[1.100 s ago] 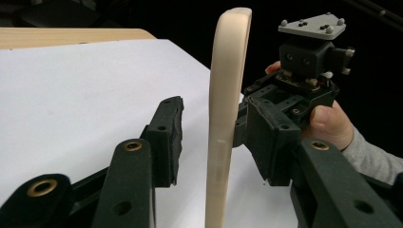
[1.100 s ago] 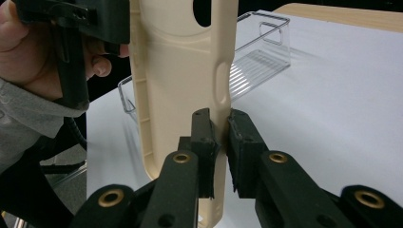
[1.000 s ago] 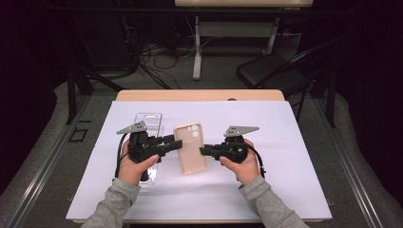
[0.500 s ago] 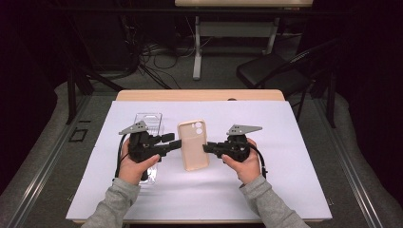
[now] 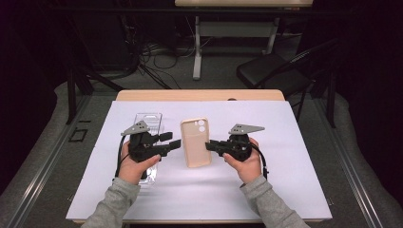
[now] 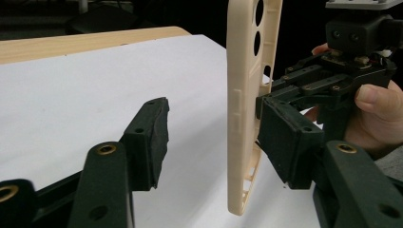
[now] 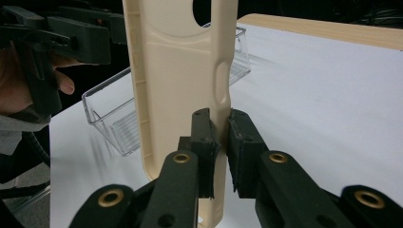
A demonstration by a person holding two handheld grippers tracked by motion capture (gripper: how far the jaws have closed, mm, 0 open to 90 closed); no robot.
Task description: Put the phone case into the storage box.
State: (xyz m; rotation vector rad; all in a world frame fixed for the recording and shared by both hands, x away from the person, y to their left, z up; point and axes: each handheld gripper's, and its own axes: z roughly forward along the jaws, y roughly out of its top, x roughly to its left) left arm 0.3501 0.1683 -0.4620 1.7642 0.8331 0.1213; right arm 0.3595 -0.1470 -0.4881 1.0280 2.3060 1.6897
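The right claw [image 7: 218,142] pinches one long edge of the tan phone case [image 7: 183,85], so the case stands up off the desk [image 5: 285,142]. The left claw [image 6: 214,137] has just been opening; its jaws sit loose on both sides of the case's other edge, letting go.

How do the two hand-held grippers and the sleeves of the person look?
Both the left gripper and the right gripper are black, each with two blocky padded jaws on linkage arms with brass-coloured pivots. A grey three-cornered plate sits on top of each, and a black cable trails from each. The sleeves are grey.
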